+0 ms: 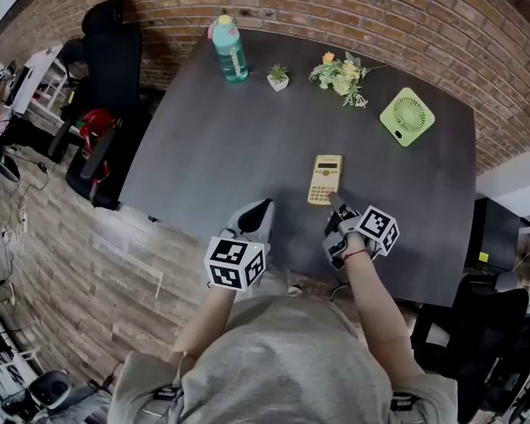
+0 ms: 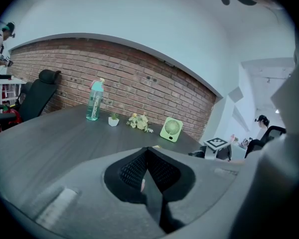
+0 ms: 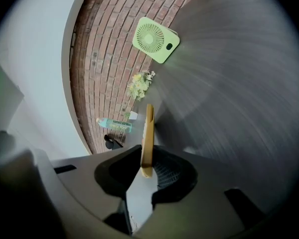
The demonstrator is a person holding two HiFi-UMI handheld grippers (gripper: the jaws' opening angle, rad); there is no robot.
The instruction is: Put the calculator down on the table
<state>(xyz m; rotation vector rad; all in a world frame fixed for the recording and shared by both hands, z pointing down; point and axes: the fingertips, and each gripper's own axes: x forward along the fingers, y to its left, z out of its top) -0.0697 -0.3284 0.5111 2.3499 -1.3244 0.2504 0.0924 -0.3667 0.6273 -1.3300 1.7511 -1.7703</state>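
A yellow calculator [image 1: 325, 179] hangs face up, roughly flat, low over the dark table [image 1: 203, 148] right of centre. My right gripper [image 1: 338, 208] is shut on the calculator's near end. In the right gripper view the calculator [image 3: 149, 133] shows edge-on as a thin yellow strip between the jaws of the right gripper [image 3: 146, 169]. Whether its far end touches the table I cannot tell. My left gripper [image 1: 256, 212] hovers at the table's near edge, left of the calculator. The jaws of the left gripper [image 2: 148, 156] meet with nothing between them.
Along the far edge by the brick wall stand a teal water bottle [image 1: 230, 49], a small potted plant [image 1: 278, 78], a bunch of flowers [image 1: 340, 73] and a green fan [image 1: 406, 116]. A black office chair [image 1: 106, 104] is left of the table.
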